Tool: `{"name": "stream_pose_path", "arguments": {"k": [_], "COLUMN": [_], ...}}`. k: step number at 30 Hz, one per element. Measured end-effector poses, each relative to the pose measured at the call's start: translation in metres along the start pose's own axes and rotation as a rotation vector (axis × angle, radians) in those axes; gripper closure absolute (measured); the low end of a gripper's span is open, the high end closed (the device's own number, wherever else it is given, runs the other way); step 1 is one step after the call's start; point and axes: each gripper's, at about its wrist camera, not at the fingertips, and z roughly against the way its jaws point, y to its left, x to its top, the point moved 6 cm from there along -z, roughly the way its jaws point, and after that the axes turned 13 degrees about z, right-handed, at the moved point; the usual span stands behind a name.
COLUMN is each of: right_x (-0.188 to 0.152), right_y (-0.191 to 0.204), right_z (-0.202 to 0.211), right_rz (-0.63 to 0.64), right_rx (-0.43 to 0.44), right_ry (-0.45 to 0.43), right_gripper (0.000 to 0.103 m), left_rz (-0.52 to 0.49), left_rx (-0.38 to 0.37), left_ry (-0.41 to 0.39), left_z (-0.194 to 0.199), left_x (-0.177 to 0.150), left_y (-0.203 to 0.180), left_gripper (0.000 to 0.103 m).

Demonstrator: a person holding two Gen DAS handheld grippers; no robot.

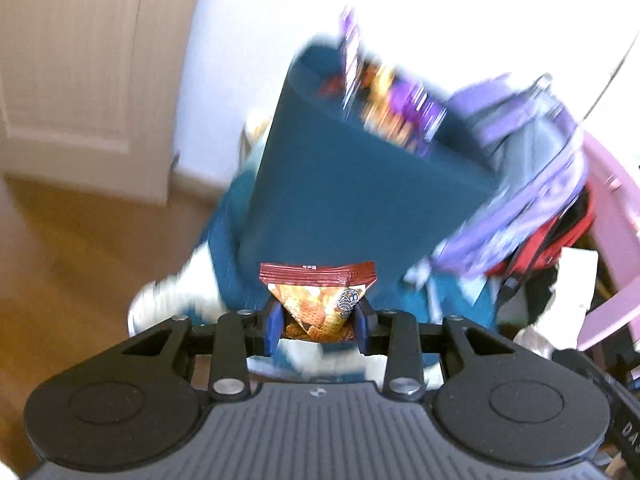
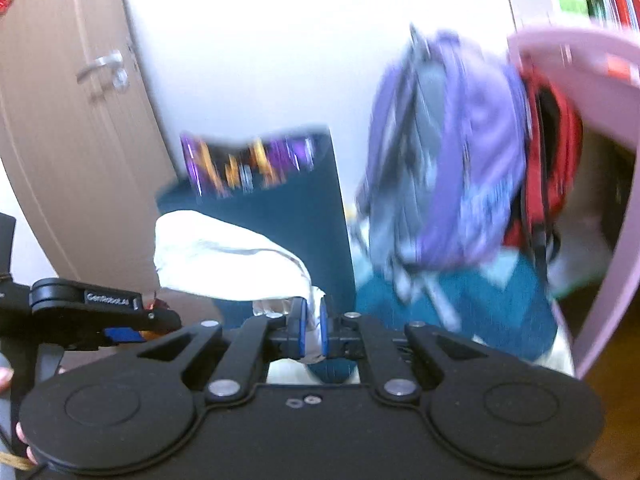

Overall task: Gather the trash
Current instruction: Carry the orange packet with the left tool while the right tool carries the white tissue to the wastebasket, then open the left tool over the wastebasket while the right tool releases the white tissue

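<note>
Carrying step, apparently: left gripper (image 1: 318, 326) clamped on crinkly orange-and-red snack packet (image 1: 318, 300), right gripper (image 2: 313, 330) pinched on white crumpled plastic (image 2: 224, 256). Next, probably: release both over tall dark-blue bin (image 1: 352, 184).

Glossy, crinkled foil on the snack packet (image 1: 320, 300) at lower centre, between matt black plastic gripper arms. Smooth matt blue plastic on the bin (image 1: 340, 200); shiny purple wrappers (image 1: 400, 108) at its top. Woven purple cloth on the backpack (image 2: 460, 152) at right; thin white plastic bag (image 2: 224, 256) at lower left.

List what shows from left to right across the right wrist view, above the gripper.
Door with its handle → purple snack wrapper in the dark teal bin → purple backpack → red bag → pink furniture.
</note>
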Motion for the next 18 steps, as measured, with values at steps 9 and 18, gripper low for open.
{"name": "stream_pose_path", "arguments": {"k": [9,18], "right_x": [0.093,0.12], "right_y": [0.01,0.018], "right_z": [-0.014,-0.087], "right_rz": [0.088,0.181], "right_rx": [-0.037,-0.044], "right_ry": [-0.088,-0.009], "right_gripper": [0.096,0.096], "left_rz": [-0.126,-0.163], "left_rx": [-0.048,-0.024], "left_ry": [-0.151,-0.113], "left_z": [0.041,-0.018], "left_x": [0.089,0.138], "left_y": [-0.071,-0.098], "left_gripper": [0.069,0.069]}}
